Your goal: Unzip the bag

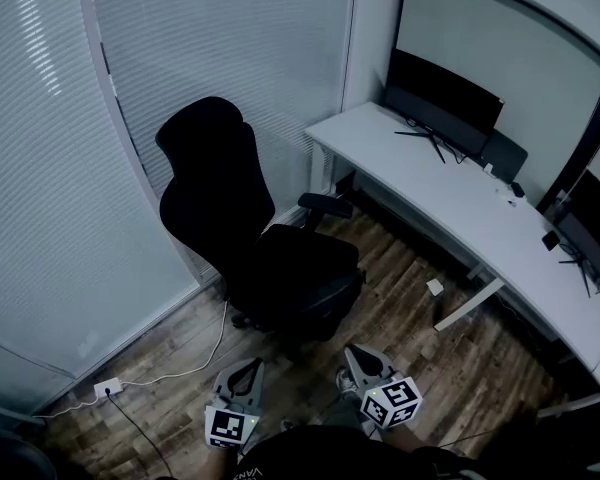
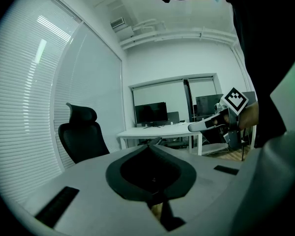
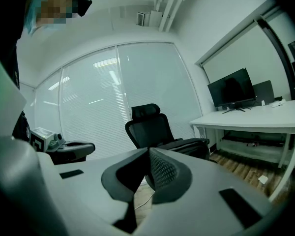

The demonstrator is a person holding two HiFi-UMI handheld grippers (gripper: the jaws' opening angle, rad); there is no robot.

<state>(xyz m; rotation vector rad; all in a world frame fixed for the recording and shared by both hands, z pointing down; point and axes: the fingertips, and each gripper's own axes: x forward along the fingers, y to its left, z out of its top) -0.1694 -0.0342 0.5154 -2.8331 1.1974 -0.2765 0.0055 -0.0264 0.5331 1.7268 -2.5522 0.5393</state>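
- My left gripper (image 2: 148,145) is clenched. The jaws meet at the tips with nothing between them.
- My right gripper (image 3: 148,151) is clenched too and also empty.
- I hold both low in front of me over the floor (image 1: 410,338), side by side and close together, aimed at the chair (image 1: 250,238).
- No bag shows in any view, so I can't say where it is, and no zipper is visible to judge.
- Progress is not settled. Closed, empty jaws and no bag fit either a bag not yet brought into reach or one already opened and out of view.
- The jaws are matte grey shells with dark pads that taper to a point. The right pad has a dimpled grid texture, and the left pad looks smooth and dark.
- The chair is black with a high back and headrest. It looks like mesh or fabric and has padded armrests.
- The desk (image 1: 430,183) is a long, smooth white top on white legs, with a flat black monitor (image 1: 445,93) on it.
- The floor is dark wood plank, with a thin white cable (image 1: 195,363) running to a power strip (image 1: 107,388).
- The walls are glass with fine horizontal blinds (image 1: 40,168).
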